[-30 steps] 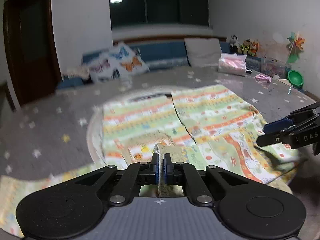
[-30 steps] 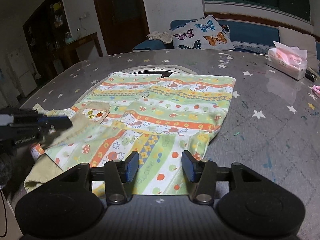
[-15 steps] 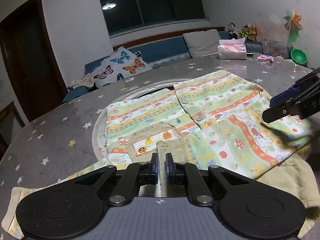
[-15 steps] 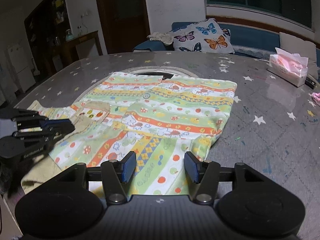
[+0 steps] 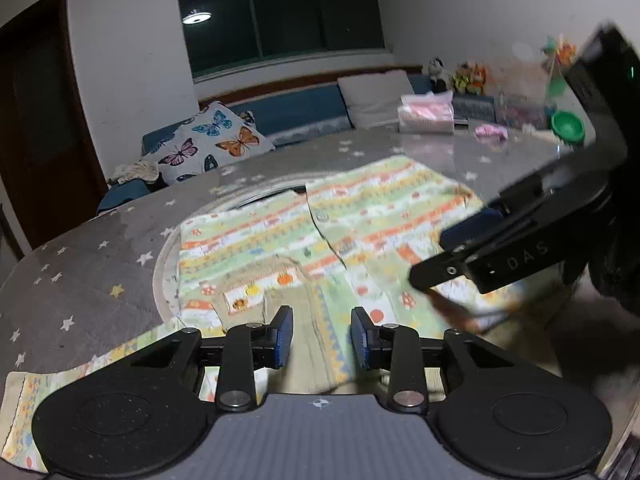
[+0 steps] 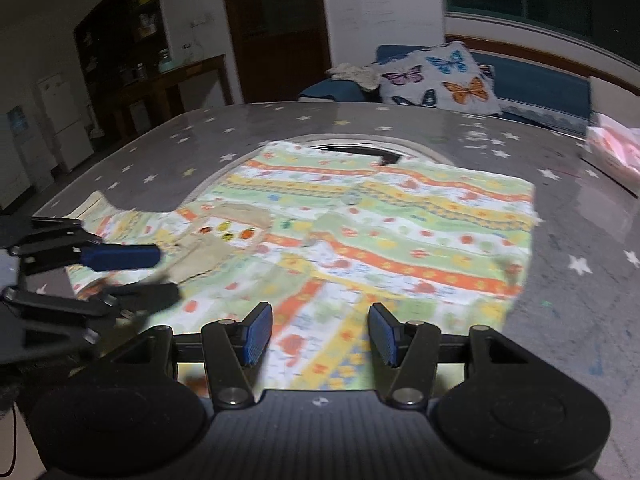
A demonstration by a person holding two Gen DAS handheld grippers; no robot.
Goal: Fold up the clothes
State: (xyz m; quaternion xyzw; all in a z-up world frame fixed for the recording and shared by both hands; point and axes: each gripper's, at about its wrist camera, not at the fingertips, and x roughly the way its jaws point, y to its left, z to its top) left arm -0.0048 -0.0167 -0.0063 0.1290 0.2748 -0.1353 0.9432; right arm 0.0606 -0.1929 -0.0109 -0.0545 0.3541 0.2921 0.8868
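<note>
1. Left gripper (image 5: 321, 338) is opening; its blue pads stand either side of a beige cuff strip (image 5: 310, 344) without pressing it, so the fabric is let go.
2. Right gripper (image 6: 320, 334) hovers unclenched over the near hem, nothing between its pads.
3. Patterned shirt (image 6: 384, 236) lies mostly flat on the grey star-print table (image 6: 580, 280), collar toward the sofa, one sleeve (image 6: 120, 220) spread out to the side.
4. Risk: the freed cuff may spring back or slide off the shirt front, since nothing pins it; the fold would then loosen.
5. Risk: both grippers sit near each other, and a hasty move could knock them together or drag the cloth.
6. Beyond, a tissue pack (image 5: 426, 114) and green bowl (image 5: 567, 126) sit well apart; the frames are blurred, so the fine creases are hard to judge.
</note>
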